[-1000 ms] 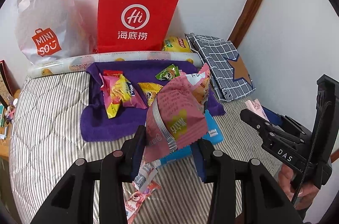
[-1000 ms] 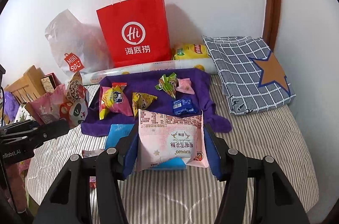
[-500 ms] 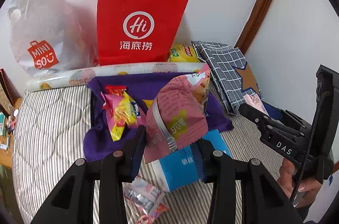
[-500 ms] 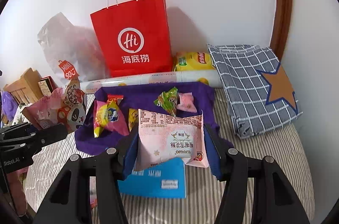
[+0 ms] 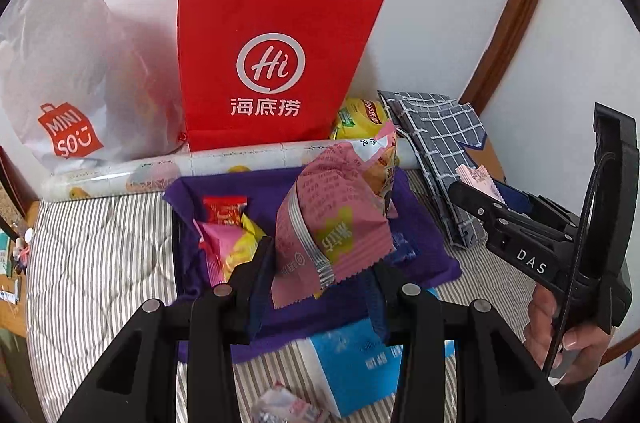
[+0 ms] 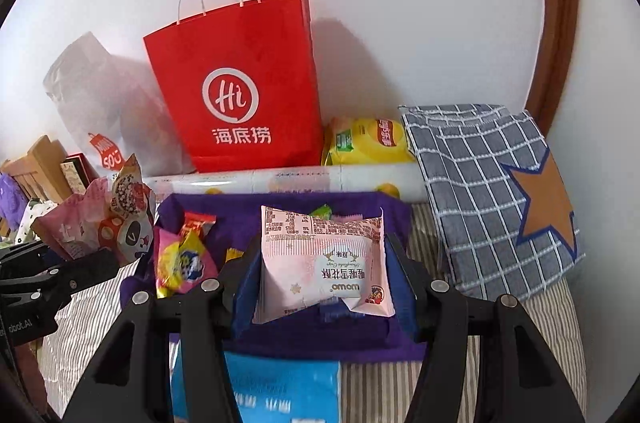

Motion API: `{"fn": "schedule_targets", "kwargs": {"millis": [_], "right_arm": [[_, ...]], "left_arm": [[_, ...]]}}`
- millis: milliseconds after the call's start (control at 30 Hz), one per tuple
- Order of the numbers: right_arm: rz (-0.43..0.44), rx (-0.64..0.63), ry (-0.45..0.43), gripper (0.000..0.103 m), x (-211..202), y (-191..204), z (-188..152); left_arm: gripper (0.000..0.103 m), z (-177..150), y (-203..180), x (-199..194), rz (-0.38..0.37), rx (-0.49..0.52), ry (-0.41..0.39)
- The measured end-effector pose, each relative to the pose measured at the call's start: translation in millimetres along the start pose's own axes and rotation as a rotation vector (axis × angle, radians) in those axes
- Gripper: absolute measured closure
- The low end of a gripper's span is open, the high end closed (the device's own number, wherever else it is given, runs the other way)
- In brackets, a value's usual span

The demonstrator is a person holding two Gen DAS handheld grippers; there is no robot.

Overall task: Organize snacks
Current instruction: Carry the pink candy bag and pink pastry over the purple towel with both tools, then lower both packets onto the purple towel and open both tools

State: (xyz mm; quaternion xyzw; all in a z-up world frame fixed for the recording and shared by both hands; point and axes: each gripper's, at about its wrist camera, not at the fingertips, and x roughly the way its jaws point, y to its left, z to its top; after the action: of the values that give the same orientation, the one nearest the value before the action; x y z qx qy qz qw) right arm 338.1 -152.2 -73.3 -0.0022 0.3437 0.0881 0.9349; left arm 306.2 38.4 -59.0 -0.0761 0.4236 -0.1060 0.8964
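Pink foil crinkles between both sets of tongs. The left gripper [image 5: 318,277] is closed on a dark pink snack packet [image 5: 332,219] with a silver seam and a yellow-green label; the packet stands upright between the blue-padded fingers [image 5: 260,287], held above the purple cloth [image 5: 420,243]. The right gripper [image 6: 320,287] is clamped on a pale pink pastry packet [image 6: 324,263], printed side toward the camera and upside down, its jaws about half apart around the packet's width, also over the purple cloth.

On that cloth lie more snacks: a pink and yellow packet [image 6: 182,261] with a small red-topped sachet [image 6: 196,221] just behind it, and a green wrapper [image 6: 322,211] peeking over the pastry packet. A blue box [image 5: 356,363] lies at the cloth's near edge on the grey striped bedspread [image 5: 96,263], with a small crumpled wrapper [image 5: 288,407] beside it.

Behind the cloth runs a rolled printed sheet [image 5: 160,171], and behind that, against the white wall, stand a red paper bag [image 5: 272,63] with white handles and a white plastic shopping bag [image 5: 68,71]. A yellow crisp bag [image 6: 368,139] rests between the red bag and a folded grey checked fabric with an orange star [image 6: 500,191].

In the left view a person's hand [image 5: 560,335] grips the handle of the right tool at the right edge.
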Motion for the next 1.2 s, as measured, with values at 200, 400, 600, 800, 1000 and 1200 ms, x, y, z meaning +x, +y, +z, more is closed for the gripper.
{"fn": "schedule_targets", "kwargs": {"millis": [200, 400, 600, 800, 1000, 1200], "right_arm": [[0.005, -0.005, 0.014, 0.046, 25, -4, 13], [-0.007, 0.008, 0.036, 0.046, 45, -23, 18], [-0.013, -0.017, 0.084, 0.046, 71, -34, 16], [-0.004, -0.035, 0.151, 0.046, 100, -36, 9], [0.010, -0.048, 0.208, 0.046, 118, -35, 3], [-0.010, -0.059, 0.233, 0.045, 128, -32, -2]], "left_arm": [[0.064, 13, 4, 21, 0.008, -0.004, 0.007], [0.064, 26, 14, 47, 0.014, -0.023, 0.032], [0.064, 35, 22, 77, 0.012, -0.053, 0.065], [0.064, 35, 27, 108, 0.024, -0.070, 0.119], [0.064, 32, 30, 127, 0.010, -0.092, 0.149], [0.064, 27, 26, 137, -0.003, -0.077, 0.180]]}}
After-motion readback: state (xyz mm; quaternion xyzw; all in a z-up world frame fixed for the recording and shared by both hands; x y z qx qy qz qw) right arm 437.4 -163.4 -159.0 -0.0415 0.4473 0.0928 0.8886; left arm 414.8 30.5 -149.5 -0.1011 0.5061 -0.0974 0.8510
